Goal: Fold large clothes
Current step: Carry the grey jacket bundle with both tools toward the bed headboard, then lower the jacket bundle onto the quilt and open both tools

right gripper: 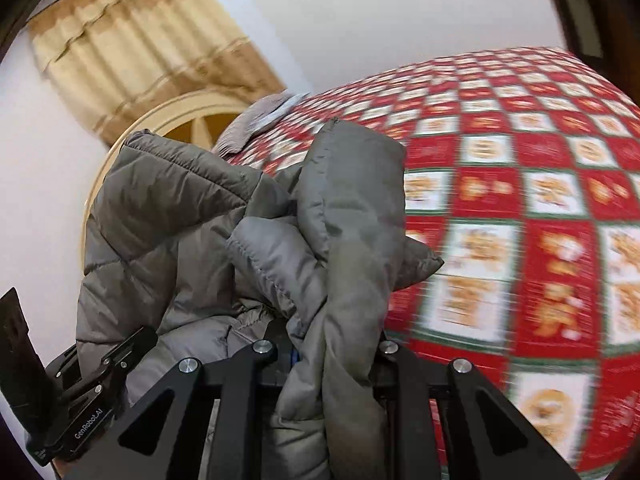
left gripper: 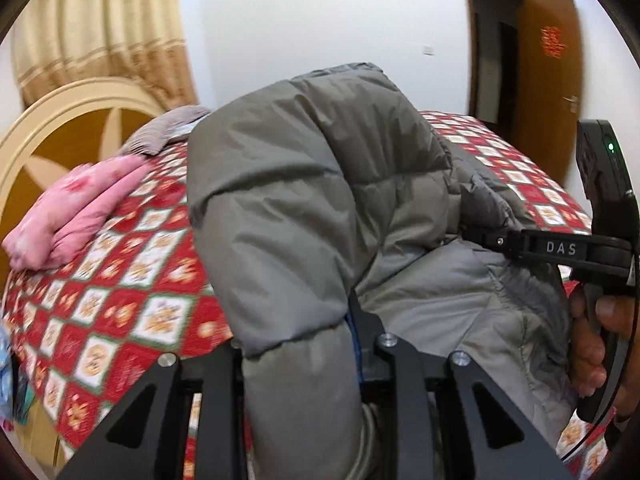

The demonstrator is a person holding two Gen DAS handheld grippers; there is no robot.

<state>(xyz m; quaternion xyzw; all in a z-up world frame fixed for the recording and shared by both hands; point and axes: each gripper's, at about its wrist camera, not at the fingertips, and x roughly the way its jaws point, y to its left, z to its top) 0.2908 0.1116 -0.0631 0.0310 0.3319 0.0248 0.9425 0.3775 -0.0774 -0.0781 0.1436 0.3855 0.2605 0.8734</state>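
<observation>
A grey padded jacket hangs bunched above the bed, held by both grippers. My left gripper is shut on a thick fold of the jacket that fills the gap between its jaws. My right gripper is shut on another fold of the jacket. The right gripper also shows at the right edge of the left wrist view, pinching the jacket. The left gripper's black body shows at the lower left of the right wrist view. The fingertips are hidden by fabric.
The bed has a red and white checked cover. A folded pink quilt and a grey cloth lie near the round headboard. A curtain hangs behind. A brown door stands open at right.
</observation>
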